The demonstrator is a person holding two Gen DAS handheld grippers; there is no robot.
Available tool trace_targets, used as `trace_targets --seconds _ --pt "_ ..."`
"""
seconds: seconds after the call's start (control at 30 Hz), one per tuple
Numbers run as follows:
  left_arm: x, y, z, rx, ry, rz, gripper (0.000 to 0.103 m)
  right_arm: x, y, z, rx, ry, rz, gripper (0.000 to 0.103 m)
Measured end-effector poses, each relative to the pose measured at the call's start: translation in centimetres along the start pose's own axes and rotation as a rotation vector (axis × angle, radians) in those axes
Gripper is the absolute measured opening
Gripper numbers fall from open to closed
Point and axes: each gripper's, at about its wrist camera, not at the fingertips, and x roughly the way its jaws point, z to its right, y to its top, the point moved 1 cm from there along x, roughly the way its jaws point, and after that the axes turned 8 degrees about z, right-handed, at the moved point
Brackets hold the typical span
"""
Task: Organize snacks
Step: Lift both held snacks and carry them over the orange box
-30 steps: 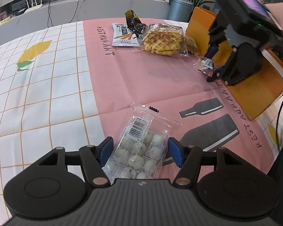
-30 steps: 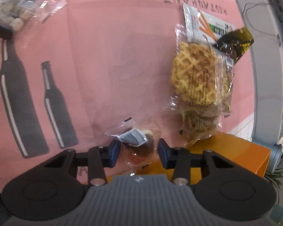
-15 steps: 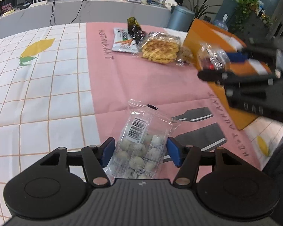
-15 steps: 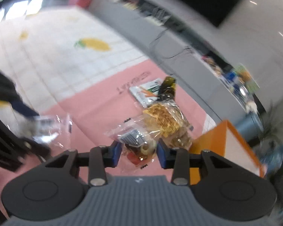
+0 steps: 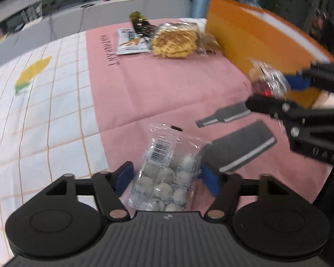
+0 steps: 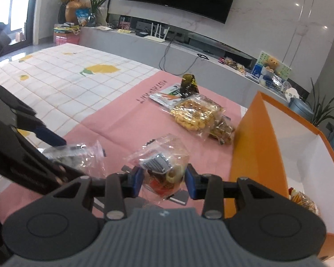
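Note:
A clear bag of white balls [image 5: 164, 173] lies on the pink cloth between the blue pads of my left gripper [image 5: 165, 176]. Its jaws are opening and the pads stand off the bag's sides. My right gripper [image 6: 163, 179] is shut on a small clear packet [image 6: 164, 171] of dark and red snacks, held above the cloth beside the orange box [image 6: 253, 138]. The left wrist view shows that packet [image 5: 269, 80] and the right gripper [image 5: 271, 86] at the right, in front of the box [image 5: 245, 35]. The bag of balls [image 6: 75, 155] shows at the right wrist view's left.
A bag of waffles [image 5: 176, 41], a carrot-print packet [image 5: 130, 42] and a dark green packet [image 5: 141, 23] lie at the far end of the pink cloth. The box is white inside and holds one snack packet [image 6: 302, 200]. The checked tablecloth [image 5: 44, 111] spreads to the left.
My left jaws have widened off the bag of white balls. The right gripper has lifted its packet off the cloth, rolled upright and moved along the orange box.

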Motion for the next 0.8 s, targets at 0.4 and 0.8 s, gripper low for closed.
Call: trace_targets --seconds 0.4,0.8 --pt "0.4 0.4 -1.1 -0.09 -0.021 0.098 0.066 0.2 -0.6 0.8 0.041 0.011 -0.015 0.038" --pt "-3.4 2.0 -1.1 -0.124 -0.045 0.262 0.061 -1.9 0.0 1.1 0.035 -0.004 0.06 0.038"
